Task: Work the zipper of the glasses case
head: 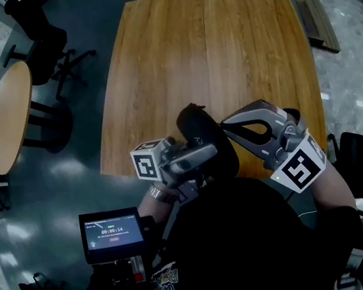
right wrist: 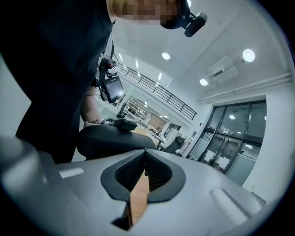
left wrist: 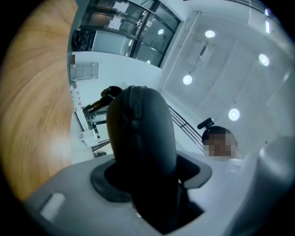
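The black glasses case (head: 196,128) is held up over the near edge of the wooden table (head: 219,44), close to the person's chest. My left gripper (head: 205,152) is shut on it from the left. In the left gripper view the case (left wrist: 143,138) stands on end and fills the gap between the jaws. My right gripper (head: 228,124) comes in from the right with its jaws shut. In the right gripper view its tips (right wrist: 145,159) meet at the edge of the case (right wrist: 110,138). No zipper pull can be made out between the pads.
A small screen (head: 112,233) hangs at the person's chest. A round table (head: 6,116) and a dark chair (head: 46,46) stand on the floor at the left. Another black chair (head: 360,151) is at the right.
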A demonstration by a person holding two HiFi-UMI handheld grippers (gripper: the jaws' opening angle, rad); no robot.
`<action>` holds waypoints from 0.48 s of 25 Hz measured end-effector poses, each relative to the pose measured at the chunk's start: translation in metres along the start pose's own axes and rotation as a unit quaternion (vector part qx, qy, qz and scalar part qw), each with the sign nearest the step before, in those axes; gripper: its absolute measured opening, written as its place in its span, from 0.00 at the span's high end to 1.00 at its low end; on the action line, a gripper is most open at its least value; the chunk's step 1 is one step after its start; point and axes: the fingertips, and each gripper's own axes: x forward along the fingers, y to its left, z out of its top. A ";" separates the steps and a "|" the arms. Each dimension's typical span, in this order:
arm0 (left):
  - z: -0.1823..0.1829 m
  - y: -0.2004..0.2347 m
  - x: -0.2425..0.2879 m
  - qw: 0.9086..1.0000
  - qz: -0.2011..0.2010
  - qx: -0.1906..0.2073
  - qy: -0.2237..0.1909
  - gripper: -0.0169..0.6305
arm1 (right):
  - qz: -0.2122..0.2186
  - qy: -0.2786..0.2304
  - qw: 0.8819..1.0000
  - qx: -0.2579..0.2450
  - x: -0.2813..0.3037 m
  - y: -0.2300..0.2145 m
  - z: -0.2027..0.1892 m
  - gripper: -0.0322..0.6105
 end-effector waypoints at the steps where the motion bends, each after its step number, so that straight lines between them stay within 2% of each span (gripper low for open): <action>1: 0.001 0.002 0.000 1.000 0.009 0.011 -0.004 0.55 | -0.002 0.005 1.000 -0.007 0.000 -0.001 -0.001 0.94; 5: 0.012 0.005 -0.002 0.997 0.038 0.057 -0.025 0.58 | -0.015 0.020 0.999 -0.023 -0.003 -0.005 -0.004 0.94; 9: 0.011 0.005 0.001 0.994 0.053 0.092 -0.025 0.58 | -0.025 0.016 0.999 -0.017 -0.004 -0.006 -0.002 0.94; 12: 0.017 0.004 0.000 0.992 0.058 0.105 -0.049 0.58 | -0.025 0.017 0.999 -0.021 -0.005 -0.004 -0.002 0.94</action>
